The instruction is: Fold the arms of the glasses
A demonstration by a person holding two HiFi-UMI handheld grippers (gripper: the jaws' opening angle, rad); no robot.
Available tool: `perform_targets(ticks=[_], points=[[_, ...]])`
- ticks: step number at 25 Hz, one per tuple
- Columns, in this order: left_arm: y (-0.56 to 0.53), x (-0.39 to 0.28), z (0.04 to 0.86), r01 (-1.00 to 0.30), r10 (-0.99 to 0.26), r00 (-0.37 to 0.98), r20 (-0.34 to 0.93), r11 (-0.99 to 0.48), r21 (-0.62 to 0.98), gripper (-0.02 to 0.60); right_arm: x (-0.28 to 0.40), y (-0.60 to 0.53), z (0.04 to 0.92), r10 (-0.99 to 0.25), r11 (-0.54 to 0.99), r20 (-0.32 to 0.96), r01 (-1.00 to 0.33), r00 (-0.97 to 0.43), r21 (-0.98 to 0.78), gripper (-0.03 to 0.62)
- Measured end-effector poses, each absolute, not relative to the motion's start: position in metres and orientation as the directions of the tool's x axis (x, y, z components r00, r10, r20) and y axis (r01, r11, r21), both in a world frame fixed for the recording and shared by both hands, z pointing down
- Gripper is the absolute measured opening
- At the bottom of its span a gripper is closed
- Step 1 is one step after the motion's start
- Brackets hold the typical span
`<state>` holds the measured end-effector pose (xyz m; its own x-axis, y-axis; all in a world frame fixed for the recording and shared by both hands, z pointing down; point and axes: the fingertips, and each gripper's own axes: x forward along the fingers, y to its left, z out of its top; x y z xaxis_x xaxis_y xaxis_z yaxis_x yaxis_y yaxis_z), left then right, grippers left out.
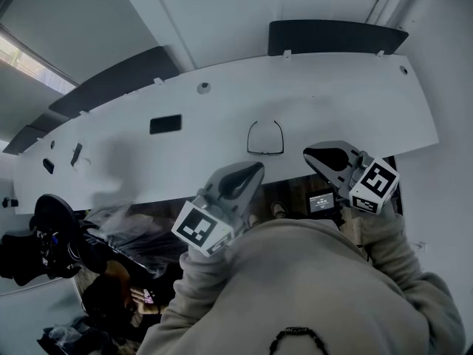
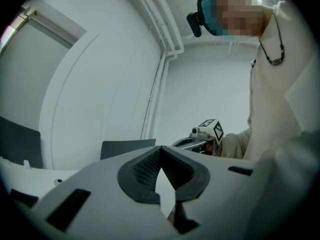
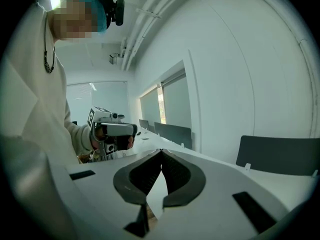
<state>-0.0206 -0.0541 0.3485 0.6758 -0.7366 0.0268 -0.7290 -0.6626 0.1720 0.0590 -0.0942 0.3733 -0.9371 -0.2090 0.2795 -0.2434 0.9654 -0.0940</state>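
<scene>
Head view, glasses: the glasses (image 1: 264, 153) are parked on the desk (image 1: 355, 102) close to its near edge, roughly midway along. Both arms are spread and aimed at the far edge.
Head view, tools: the left tool (image 1: 253, 168) and right tool (image 1: 310, 154) are held just off that near edge. The glasses lie beyond and between the two tips, touched by neither.
Left gripper view: the left tool (image 2: 160, 159) is clenched on nothing, pads pressed together. No glasses are caught here.
Right gripper view: same deal, the right tool (image 3: 161, 159) is clamped shut and empty, glasses out of frame.
Step in hand: probably the approach, nothing is folded yet.
Doing it well: the front should be steadied by one tool while an arm is nudged inward near its hinge. A thin frame is likely to skid on that smooth desk.
</scene>
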Motion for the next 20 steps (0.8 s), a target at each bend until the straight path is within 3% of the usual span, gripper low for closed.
perform_targets(ticks=[20], points=[[-0.049, -0.040, 0.346, -0.786, -0.793, 0.608, 0.037, -0.594, 0.171, 0.005, 0.050, -0.110, 0.394, -0.152, 0.982, 0.360, -0.182, -0.920, -0.049, 0.022]])
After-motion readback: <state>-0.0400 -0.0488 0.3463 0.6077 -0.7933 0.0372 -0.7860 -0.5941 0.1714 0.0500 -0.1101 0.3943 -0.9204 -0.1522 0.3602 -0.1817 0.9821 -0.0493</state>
